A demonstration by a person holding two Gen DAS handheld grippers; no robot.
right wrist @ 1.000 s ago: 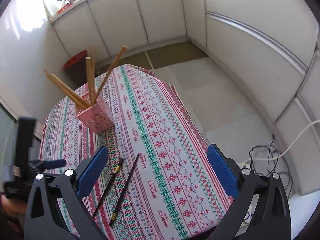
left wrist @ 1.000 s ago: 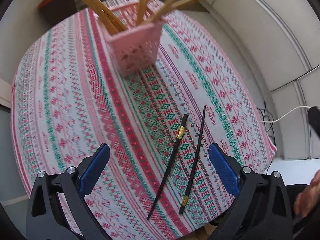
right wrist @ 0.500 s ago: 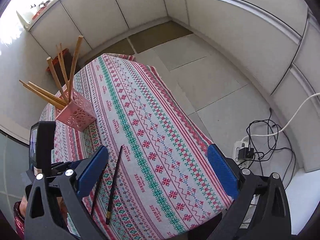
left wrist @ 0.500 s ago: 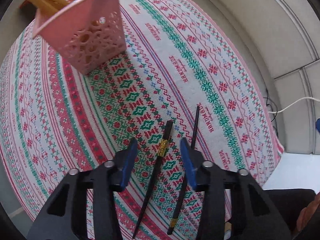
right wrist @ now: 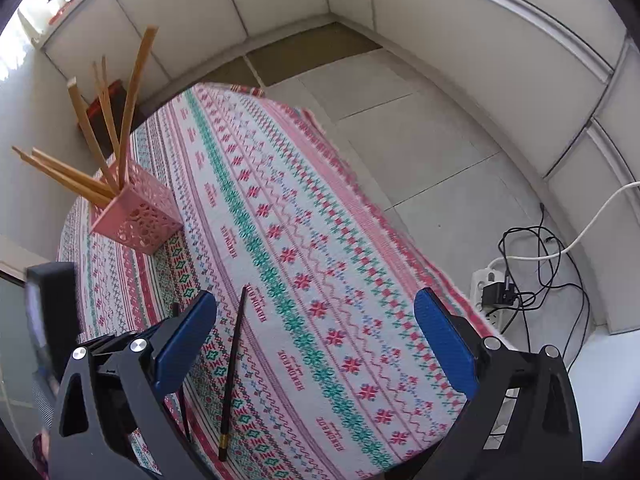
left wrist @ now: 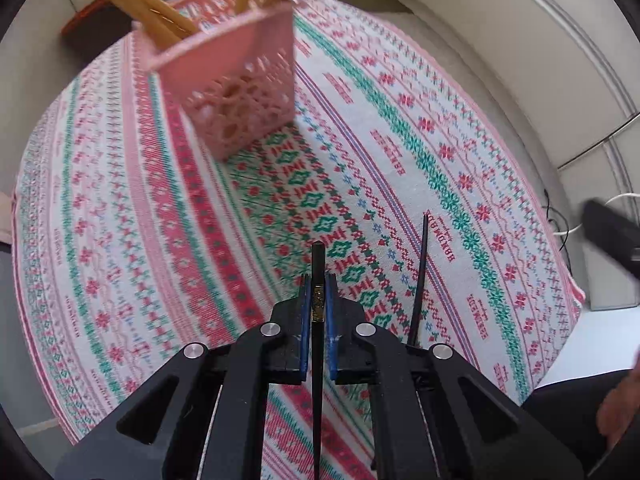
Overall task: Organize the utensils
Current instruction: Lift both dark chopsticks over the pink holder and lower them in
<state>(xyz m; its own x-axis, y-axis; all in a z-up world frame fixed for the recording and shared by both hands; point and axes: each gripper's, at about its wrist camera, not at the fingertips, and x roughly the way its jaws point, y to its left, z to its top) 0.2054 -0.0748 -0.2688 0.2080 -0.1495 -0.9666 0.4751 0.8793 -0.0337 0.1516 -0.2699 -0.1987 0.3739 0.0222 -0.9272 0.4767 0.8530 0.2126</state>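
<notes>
While the left gripper is pinching one black chopstick near its gold band, pads closed tight on it, the stick is running straight along the fingers, blunt end pointing ahead. The pink holder, already bristling with wooden sticks, is standing ahead and slightly left, well apart, so the held stick probably needs tipping upright before going in. The second chopstick is lying flat on the tablecloth, just right of the left gripper and pointing roughly toward the holder. The right gripper is hovering wide open, gripping nothing, and looks nearer to that stick.
</notes>
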